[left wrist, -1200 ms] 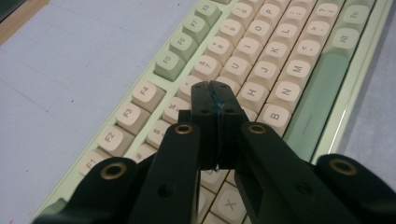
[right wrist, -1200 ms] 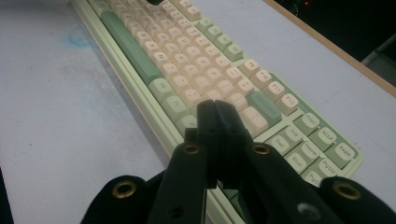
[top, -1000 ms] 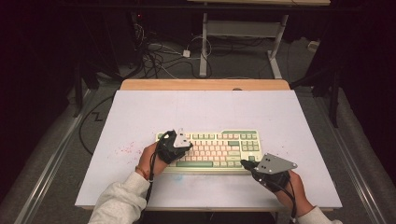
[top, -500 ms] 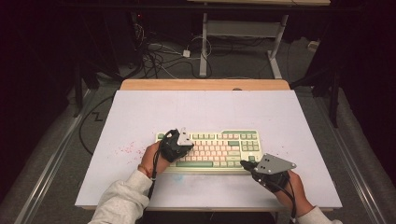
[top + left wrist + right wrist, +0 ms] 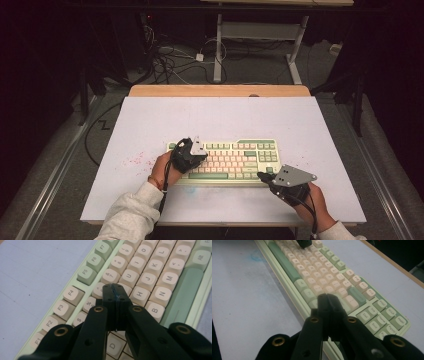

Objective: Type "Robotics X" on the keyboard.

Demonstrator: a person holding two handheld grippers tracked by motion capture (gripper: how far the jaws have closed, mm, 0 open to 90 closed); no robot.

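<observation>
Both tools, L [image 5: 196,150] & R [image 5: 261,176], jaws closed, empty.

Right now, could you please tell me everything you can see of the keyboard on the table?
The keyboard is a full-size plastic one with a pale green case, cream letter keys and sage green function, modifier and space keys. It lies flat on the white table, near the front edge, its long side running across. The left gripper, fingers shut, rests its tip on the keys near G and T. The right gripper, also shut, has its tip over the bottom row's right end; contact is unclear.
</observation>
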